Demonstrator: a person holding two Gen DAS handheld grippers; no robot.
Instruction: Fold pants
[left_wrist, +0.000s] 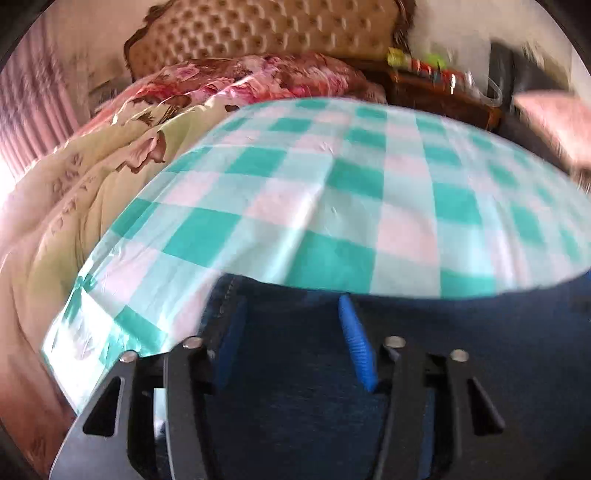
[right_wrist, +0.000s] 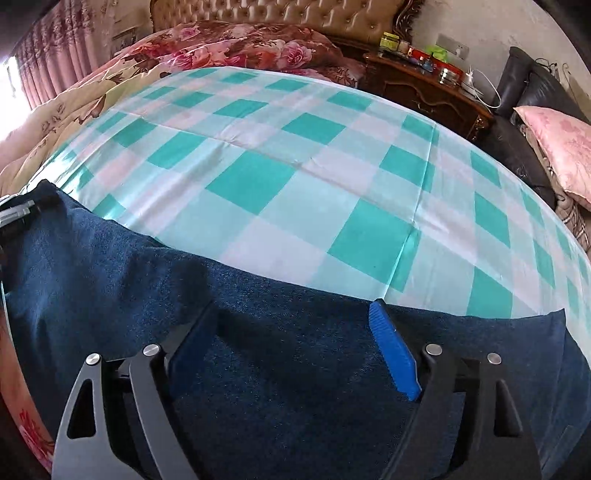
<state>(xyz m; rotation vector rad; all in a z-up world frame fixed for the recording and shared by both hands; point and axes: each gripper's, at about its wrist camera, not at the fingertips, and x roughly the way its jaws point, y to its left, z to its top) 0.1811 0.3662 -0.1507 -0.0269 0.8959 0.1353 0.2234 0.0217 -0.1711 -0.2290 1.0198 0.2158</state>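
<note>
Dark blue pants lie along the near edge of a green-and-white checked cloth on the bed. In the left wrist view the pants fill the bottom under the fingers. My left gripper is open, its blue pads spread over the fabric close to the pants' far edge, with a stitched seam beside the left pad. My right gripper is open, its pads wide apart over the pants near their far edge. Neither holds cloth. The left gripper's body shows at the far left of the right wrist view.
A floral quilt is bunched by the tufted headboard. A wooden nightstand with jars stands at the right, then a black sofa with a pink pillow. Pink curtains hang at left.
</note>
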